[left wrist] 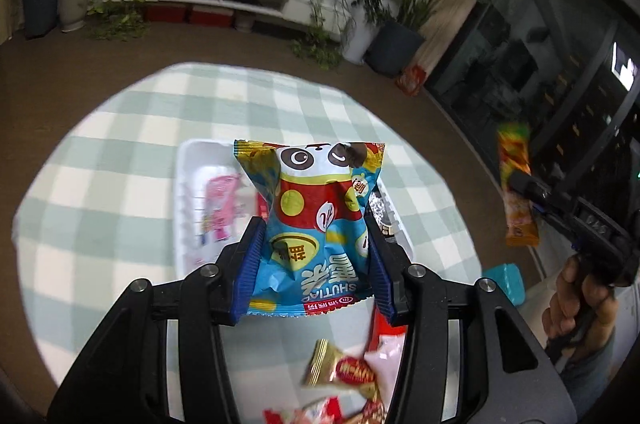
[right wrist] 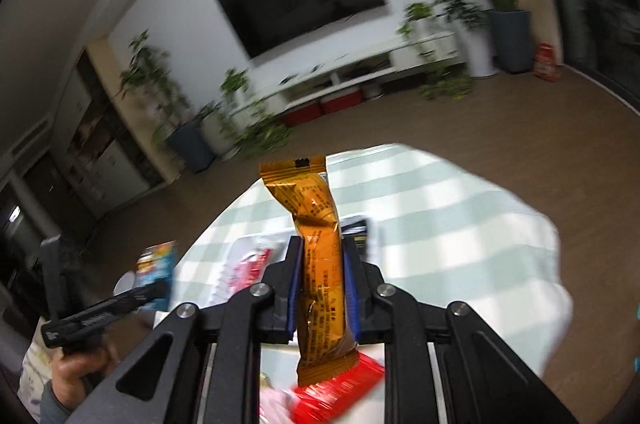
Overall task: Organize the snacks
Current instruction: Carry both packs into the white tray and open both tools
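A: Big picture first: a round table under a green-and-white checked cloth [left wrist: 120, 128], and on it a white tray [left wrist: 188, 160] already holding a pink packet [left wrist: 222, 208] and more.

B: And both hands are loaded. The left gripper [left wrist: 316, 248] is clamped partway shut on a blue panda snack bag [left wrist: 316, 220], held up above the tray.

A: The right gripper [right wrist: 320, 284] is nearly shut, pinching a slim orange snack bar [right wrist: 320, 256], also off the table.

B: 2 items in the air, so I'd say this is the carry to the tray. Best done 1 at a time: lower the puffy bag into a bare patch of tray, then release.

A: Agreed, and keep the bar's drooping tail clear of the loose wrappers [left wrist: 352, 376] near the table edge.
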Demonstrator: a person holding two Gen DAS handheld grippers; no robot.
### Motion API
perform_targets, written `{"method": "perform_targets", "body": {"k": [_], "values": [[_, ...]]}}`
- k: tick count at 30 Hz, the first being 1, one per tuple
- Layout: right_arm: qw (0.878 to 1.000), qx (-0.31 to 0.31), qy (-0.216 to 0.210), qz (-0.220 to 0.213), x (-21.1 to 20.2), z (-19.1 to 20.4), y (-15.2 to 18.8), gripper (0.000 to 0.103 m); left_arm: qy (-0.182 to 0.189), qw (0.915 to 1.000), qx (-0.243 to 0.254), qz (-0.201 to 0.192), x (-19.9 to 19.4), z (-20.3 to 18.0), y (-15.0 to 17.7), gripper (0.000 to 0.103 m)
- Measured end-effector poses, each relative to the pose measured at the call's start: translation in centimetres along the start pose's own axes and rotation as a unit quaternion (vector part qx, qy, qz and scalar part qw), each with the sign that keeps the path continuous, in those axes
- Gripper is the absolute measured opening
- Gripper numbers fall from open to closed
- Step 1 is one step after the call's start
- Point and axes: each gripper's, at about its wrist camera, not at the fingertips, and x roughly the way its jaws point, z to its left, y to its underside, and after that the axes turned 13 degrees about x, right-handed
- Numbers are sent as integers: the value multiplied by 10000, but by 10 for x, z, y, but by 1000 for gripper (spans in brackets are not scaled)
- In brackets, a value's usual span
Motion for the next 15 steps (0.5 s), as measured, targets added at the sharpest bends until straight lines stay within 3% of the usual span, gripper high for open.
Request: {"method": "perform_targets", "body": {"k": [6, 15], "values": [[9971, -148, -25, 741, 78, 25, 10, 21, -180, 9985, 154, 494, 71, -5, 2, 45], [9914, -233, 466, 1203, 148, 13, 29, 21, -473, 9947, 430, 810, 128, 0, 7, 47]]}}
